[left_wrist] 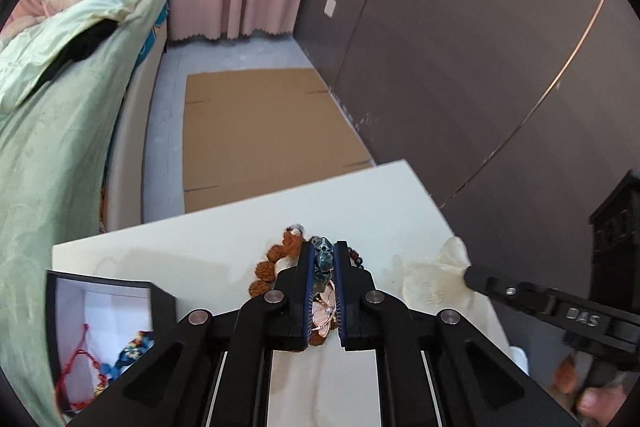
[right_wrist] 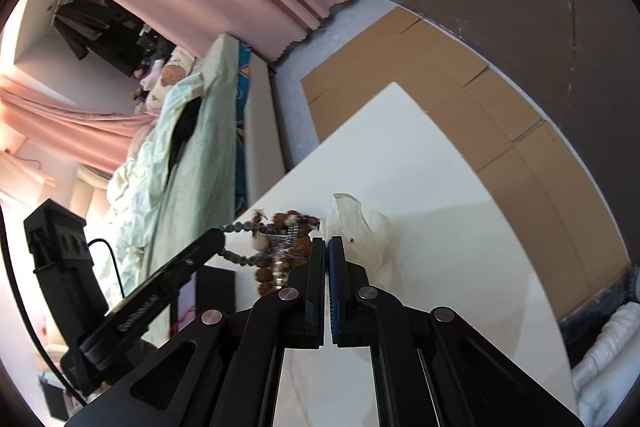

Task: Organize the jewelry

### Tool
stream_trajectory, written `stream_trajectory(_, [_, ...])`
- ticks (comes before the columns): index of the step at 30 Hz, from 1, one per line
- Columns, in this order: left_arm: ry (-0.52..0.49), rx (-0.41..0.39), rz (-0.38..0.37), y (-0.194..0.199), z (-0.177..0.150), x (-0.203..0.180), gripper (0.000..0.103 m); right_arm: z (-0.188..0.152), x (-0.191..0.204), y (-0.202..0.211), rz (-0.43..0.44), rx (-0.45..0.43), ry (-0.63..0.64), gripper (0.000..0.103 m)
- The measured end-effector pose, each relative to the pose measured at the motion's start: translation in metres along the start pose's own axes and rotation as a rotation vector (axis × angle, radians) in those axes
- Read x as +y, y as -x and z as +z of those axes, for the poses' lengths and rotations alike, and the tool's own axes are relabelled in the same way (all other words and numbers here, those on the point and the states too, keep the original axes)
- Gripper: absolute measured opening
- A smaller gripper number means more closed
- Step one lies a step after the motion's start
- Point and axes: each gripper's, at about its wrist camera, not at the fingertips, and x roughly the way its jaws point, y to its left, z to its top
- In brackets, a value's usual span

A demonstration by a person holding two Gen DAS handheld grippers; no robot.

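Fingers of the left gripper (left_wrist: 323, 255) clamped a blue-green bead bracelet (left_wrist: 322, 259) above the table (left_wrist: 168, 255); right gripper (right_wrist: 326, 247) pinched clear plastic wrap (right_wrist: 372, 239), nearly closed.

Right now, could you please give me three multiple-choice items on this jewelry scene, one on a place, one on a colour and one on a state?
1. Where does the open jewelry box sit in the left wrist view?
A. At the lower left, on the white table
B. On the cardboard on the floor
C. On the bed

2. What colour is the cord bracelet inside the box?
A. Green
B. Red
C. White

3. What is the left gripper doing?
A. Open above a bare table
B. Shut on nothing
C. Shut on a blue beaded bracelet

Answers:
1 A, the box stands on the table's near left corner.
2 B, a red cord loops against the pale lining.
3 C, blue-green beads sit pinched between the fingers, and in the right wrist view a beaded strand hangs from its tip.
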Motion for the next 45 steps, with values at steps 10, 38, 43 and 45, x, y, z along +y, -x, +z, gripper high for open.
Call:
stream_trajectory(10, [0.029,-0.125,-0.038,0.064,-0.002,0.014,0.009,-0.006,0.029,-0.009,0.112,-0.009,0.018,0.003])
stream_trajectory(38, [0.291,-0.252,-0.060,0.143,-0.042,0.161,0.009,-0.077,0.173,-0.105,0.286,0.094,0.260,0.004])
stream_trajectory(43, [0.306,-0.237,-0.092,0.141,-0.041,0.166,0.009,-0.074,0.163,-0.101,0.211,0.068,0.247,0.070])
stream_trajectory(45, [0.311,-0.223,-0.104,0.137,-0.041,0.165,0.009,-0.069,0.159,-0.097,0.206,0.068,0.239,0.070])
